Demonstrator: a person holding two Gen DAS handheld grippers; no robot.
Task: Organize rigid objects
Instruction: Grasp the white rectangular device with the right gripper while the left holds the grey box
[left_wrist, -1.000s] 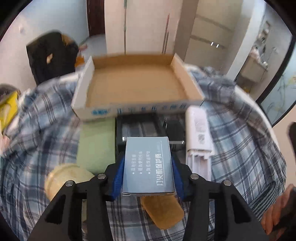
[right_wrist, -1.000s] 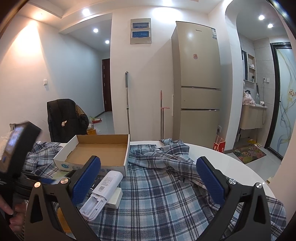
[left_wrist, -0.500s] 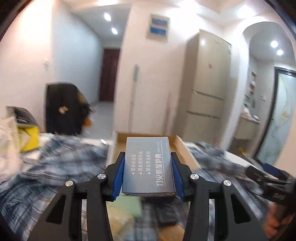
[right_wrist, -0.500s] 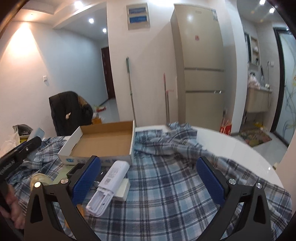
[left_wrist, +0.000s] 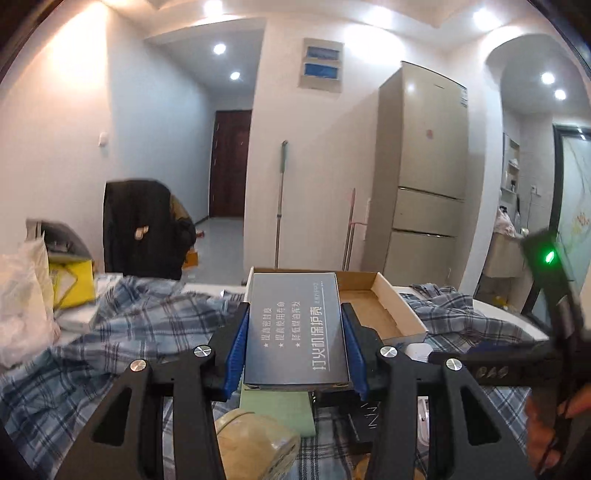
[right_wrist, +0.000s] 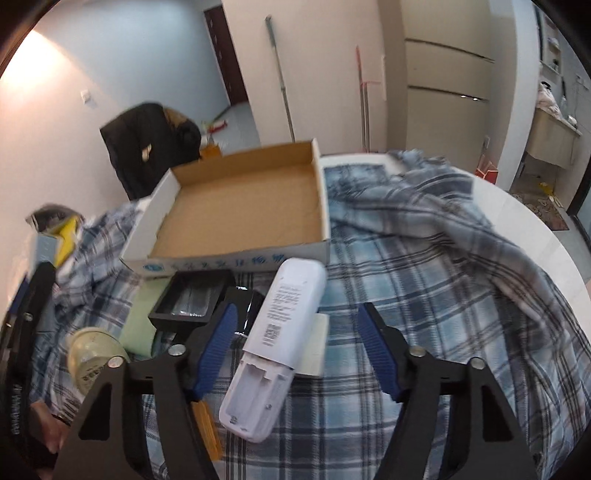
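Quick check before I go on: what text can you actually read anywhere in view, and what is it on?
"打火机保护壳": large line on the dark box clamped in the left gripper.
Three starred smaller lines on that box: too small to read reliably.
White remote back label: print too small.
Cardboard tray front wall, blue print: blurred.
Jar label: unreadable.

"打火机保护壳" in white on the dark box (left_wrist: 297, 328) lid.

The dark box (left_wrist: 297, 328) hides the cardboard tray's (left_wrist: 384, 295) left half; the yellow jar (left_wrist: 255, 446) beneath it is cut off.
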